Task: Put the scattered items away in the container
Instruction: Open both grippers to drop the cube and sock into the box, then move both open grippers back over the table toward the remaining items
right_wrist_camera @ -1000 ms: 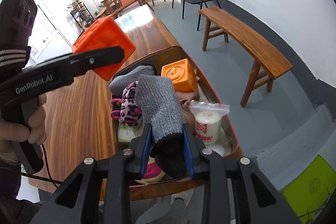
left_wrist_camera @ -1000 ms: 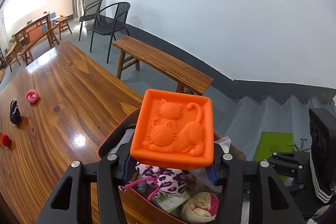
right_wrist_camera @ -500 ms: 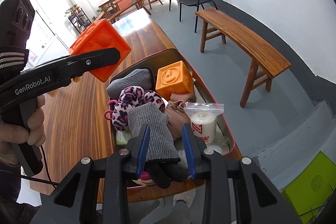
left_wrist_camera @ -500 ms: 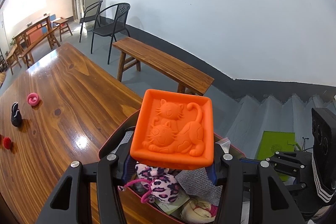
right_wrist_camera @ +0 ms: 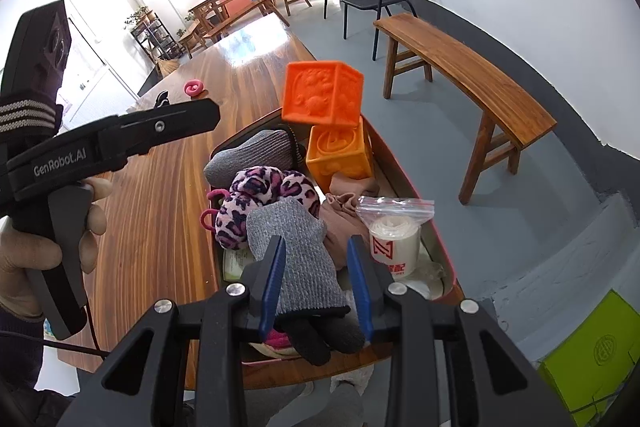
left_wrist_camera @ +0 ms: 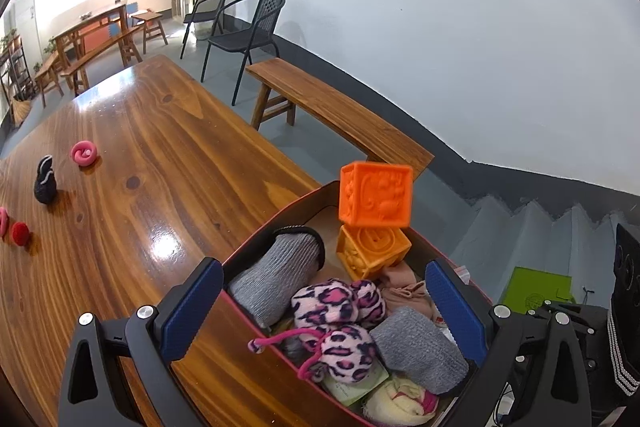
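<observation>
over the brown oval container (left_wrist_camera: 280, 223), the bright orange embossed rubber cube (left_wrist_camera: 376, 195) is in mid-air; the left gripper (left_wrist_camera: 328, 303) has just sprung wide, empty. it looks light, squashy, best pinched across flat faces. the right gripper (right_wrist_camera: 316, 279) stays clamped on the grey knitted glove (right_wrist_camera: 304, 259).

glossy wooden table (left_wrist_camera: 168, 163), container (left_wrist_camera: 256, 251) at its edge, pink ring (left_wrist_camera: 84, 153), black sock (left_wrist_camera: 45, 179), red ball (left_wrist_camera: 19, 233)

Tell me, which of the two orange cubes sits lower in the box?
The paler orange embossed rubber cube, resting among the box's contents; the brighter orange cube is directly above it.
</observation>
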Demonstrator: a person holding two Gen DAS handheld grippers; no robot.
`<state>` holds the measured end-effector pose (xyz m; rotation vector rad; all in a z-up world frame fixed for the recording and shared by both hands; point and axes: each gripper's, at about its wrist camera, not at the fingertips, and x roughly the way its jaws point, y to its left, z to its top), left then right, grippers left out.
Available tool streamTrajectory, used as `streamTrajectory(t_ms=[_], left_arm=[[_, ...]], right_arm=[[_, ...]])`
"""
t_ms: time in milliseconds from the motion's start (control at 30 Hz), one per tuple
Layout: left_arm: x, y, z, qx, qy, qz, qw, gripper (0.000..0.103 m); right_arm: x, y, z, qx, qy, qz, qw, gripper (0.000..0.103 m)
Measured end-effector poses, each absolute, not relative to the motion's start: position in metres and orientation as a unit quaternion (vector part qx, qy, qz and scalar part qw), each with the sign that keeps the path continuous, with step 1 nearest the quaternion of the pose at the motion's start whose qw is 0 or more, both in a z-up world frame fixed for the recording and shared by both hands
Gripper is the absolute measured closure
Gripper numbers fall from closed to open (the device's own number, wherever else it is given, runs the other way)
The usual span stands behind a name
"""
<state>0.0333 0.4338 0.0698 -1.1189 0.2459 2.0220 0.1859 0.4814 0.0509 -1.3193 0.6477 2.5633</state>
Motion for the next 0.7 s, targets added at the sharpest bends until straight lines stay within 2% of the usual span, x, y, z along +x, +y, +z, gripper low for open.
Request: streamTrajectory(t_ms=[300, 467, 700], left_arm=[[0.026, 0.396, 0.072, -0.447, 0.079, 0.81, 0.372, 0.001], [0.024, 0.378, 0.074, -0.447, 0.068, 0.817, 0.359, 0.001], [0.014, 0.351, 0.073, -0.453, 0.05, 0.828, 0.326, 0.001]], right_arm=[[0.161, 0.494, 0.069, -0.418, 0.196, 0.881, 0.104, 0.068], [0.148, 0.516, 0.088, -0.386, 0.216, 0.888, 0.123, 0.068], [0.139, 0.511, 0.073, -0.401, 0.242, 0.876, 0.114, 0.068]])
